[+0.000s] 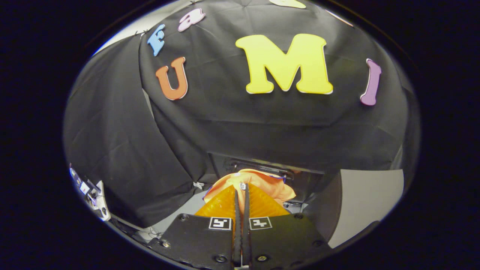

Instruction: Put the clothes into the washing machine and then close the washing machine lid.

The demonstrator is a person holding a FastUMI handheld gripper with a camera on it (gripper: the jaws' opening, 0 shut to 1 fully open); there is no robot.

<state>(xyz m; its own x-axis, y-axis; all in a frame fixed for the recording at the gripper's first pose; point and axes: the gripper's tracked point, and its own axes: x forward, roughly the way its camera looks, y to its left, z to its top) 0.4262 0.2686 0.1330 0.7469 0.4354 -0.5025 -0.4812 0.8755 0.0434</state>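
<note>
**One orange garment pinched at the gripper's tips**

One gripper [242,195] is seen from its own camera, its two fingers [225,204] drawn together so that only a thin slit is left between them. One piece of clothing, an orange garment [272,185], is clamped in that slit: cloth is bunched at the very tips, and a single small pale button (or snap) can be made out right where the fingers meet. The rest of the garment is spread just ahead of the tips and to their right, with a thin purple-blue edge showing along its border on both sides.

Two square black-and-white markers [220,223] are counted on the gripper's body, one on each side of the slit.

Directly beyond the garment, a dark rectangular frame [270,167] with a glossy upper edge is seen under the hanging black cloth wall [243,123]; whether this is the washing machine cannot be told, and no lid can be made out. One pale flat surface [369,198] is seen to the right of the fingers. Off to the left, one small cluster of white parts and cables [92,195] is seen, too small to identify.
</note>
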